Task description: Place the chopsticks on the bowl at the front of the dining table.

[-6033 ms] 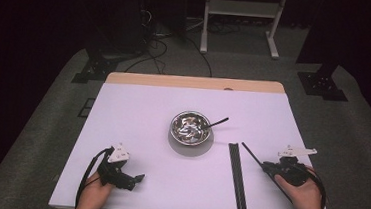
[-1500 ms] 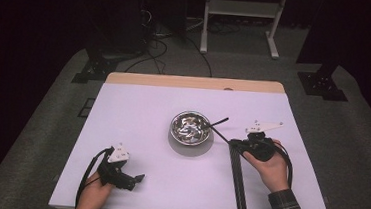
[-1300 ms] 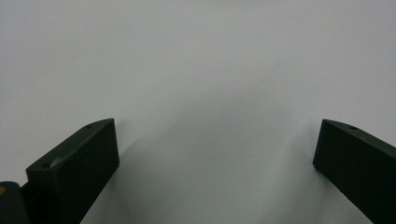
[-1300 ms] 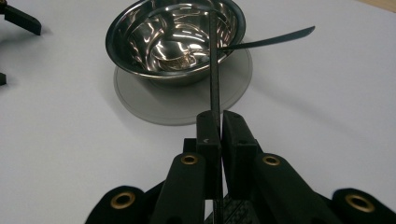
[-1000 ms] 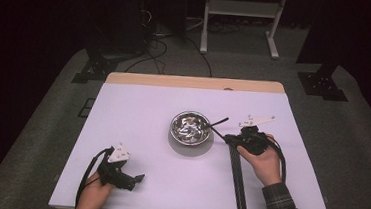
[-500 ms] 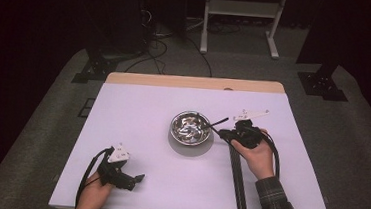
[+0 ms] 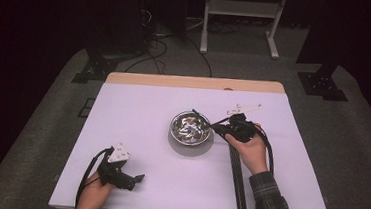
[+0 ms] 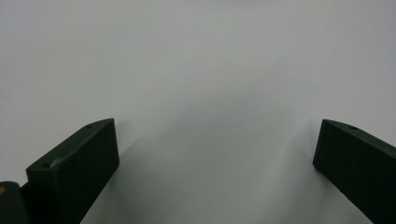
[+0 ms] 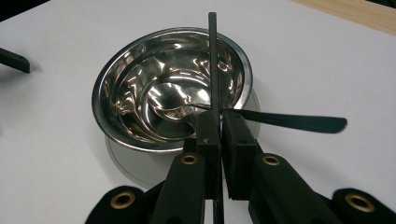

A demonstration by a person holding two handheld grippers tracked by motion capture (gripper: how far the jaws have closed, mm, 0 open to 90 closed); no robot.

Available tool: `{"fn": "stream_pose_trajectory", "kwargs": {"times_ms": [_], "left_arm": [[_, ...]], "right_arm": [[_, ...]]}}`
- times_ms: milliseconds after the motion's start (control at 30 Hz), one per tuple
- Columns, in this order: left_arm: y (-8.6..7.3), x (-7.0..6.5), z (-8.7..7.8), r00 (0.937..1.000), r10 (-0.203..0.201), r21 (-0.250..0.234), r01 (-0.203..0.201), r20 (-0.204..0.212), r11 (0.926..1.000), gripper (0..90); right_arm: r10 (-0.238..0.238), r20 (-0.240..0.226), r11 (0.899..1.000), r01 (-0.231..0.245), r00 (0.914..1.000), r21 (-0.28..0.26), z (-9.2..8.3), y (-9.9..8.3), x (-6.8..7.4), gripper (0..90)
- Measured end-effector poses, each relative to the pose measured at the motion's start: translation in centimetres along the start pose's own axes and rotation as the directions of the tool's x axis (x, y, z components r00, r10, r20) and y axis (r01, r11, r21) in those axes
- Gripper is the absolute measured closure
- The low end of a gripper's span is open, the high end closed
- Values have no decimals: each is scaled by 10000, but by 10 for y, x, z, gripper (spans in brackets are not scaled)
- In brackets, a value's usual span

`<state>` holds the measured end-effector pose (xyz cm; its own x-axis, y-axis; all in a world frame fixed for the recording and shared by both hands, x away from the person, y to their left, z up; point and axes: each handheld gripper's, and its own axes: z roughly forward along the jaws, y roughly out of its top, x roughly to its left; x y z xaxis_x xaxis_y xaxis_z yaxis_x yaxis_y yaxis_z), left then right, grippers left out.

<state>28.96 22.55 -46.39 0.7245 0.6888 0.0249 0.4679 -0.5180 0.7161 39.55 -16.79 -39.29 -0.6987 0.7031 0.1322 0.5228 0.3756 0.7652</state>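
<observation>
A shiny steel bowl (image 7: 190, 128) stands mid-table, and a spoon (image 9: 173, 105) lies in it with its black handle (image 9: 299, 122) sticking out over the rim. My right gripper (image 7: 220, 128) sits at the bowl's right rim, shut on a thin black chopstick (image 9: 212, 60). The chopstick (image 7: 200, 117) reaches across above the bowl (image 9: 140, 140), clamped between the right gripper's (image 9: 219, 123) jaws. My left gripper (image 7: 135, 178) rests on the table at the near left, far from the bowl. Its jaws stand wide open over bare white table, the left gripper (image 8: 217, 154) holding nothing.
Another black chopstick (image 7: 237, 184) lies lengthwise on the white table (image 7: 138, 111) under the right forearm, reaching to the near edge. The table's far edge is a wooden strip (image 7: 195, 82). Beyond it are cables and a white stand on grey floor.
The right hand has carried the chopstick leftward and away from the near edge, so its tip now reaches over the bowl. The left gripper has stayed put.
</observation>
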Motion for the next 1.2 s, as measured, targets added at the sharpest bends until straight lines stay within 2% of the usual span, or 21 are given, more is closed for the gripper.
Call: {"fn": "stream_pose_trajectory", "kwargs": {"times_ms": [600,1000,1200], "left_arm": [[0,0,0,10000,25,23,-25,0,10000,0],[0,0,0,10000,6,30,-6,2,10000,0],[0,0,0,10000,3,19,-3,2,10000,0]], "right_arm": [[12,-168,10000,-12,9999,-42,23,19,4,857],[279,-79,9996,-278,9996,109,42,28,4,857],[212,-40,9996,-211,9998,201,51,31,5,857]]}}
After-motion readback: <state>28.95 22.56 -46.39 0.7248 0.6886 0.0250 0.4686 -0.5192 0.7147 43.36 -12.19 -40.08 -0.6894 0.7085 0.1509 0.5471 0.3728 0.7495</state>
